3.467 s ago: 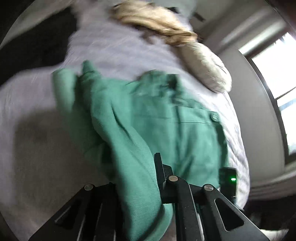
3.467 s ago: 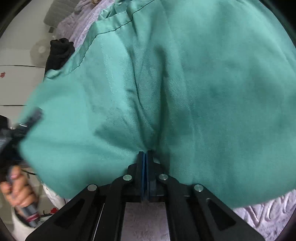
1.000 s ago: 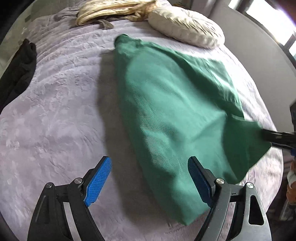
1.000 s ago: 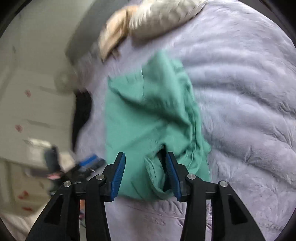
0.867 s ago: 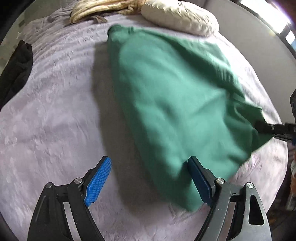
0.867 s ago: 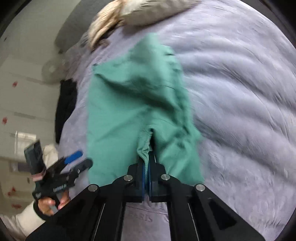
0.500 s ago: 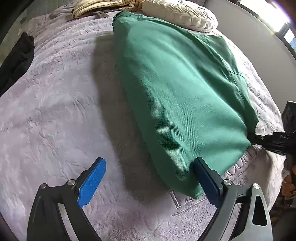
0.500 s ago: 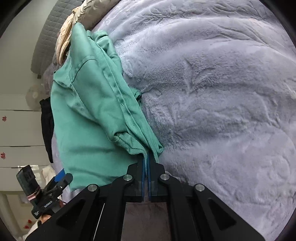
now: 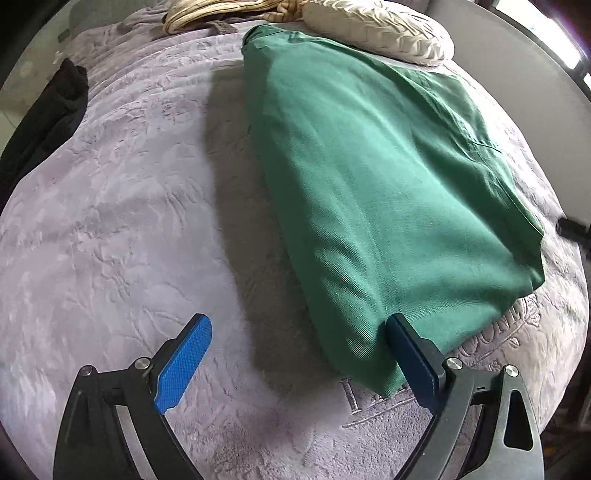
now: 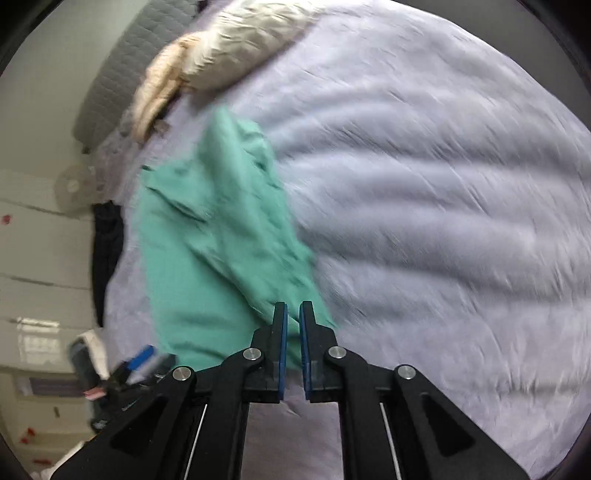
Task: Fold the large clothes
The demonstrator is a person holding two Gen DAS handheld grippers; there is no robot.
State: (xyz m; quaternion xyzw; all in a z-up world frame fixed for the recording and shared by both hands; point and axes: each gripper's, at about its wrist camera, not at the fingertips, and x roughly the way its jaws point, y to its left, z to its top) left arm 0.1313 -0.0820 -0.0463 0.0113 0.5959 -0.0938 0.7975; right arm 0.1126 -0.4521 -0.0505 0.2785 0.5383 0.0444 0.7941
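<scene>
A green garment (image 9: 369, 177) lies folded lengthwise on the lilac bed cover (image 9: 122, 206), running from the pillows toward me. My left gripper (image 9: 295, 354) is wide open and empty, its right pad touching the garment's near corner. In the right wrist view the garment (image 10: 221, 240) lies ahead and to the left. My right gripper (image 10: 292, 332) has its jaws a narrow gap apart, just behind the garment's near edge, with no cloth between the pads. Its tip shows at the right edge of the left wrist view (image 9: 572, 229).
A cream pillow (image 9: 376, 29) and a beige blanket (image 9: 221, 11) lie at the head of the bed. A black garment (image 9: 48, 110) hangs over the left bed edge. A grey wall (image 9: 517, 85) runs along the right side. White cabinets (image 10: 33, 258) stand left.
My right gripper has let go of the garment's corner and pulled back a little. The garment has settled flat. My left gripper stays open at the near corner.
</scene>
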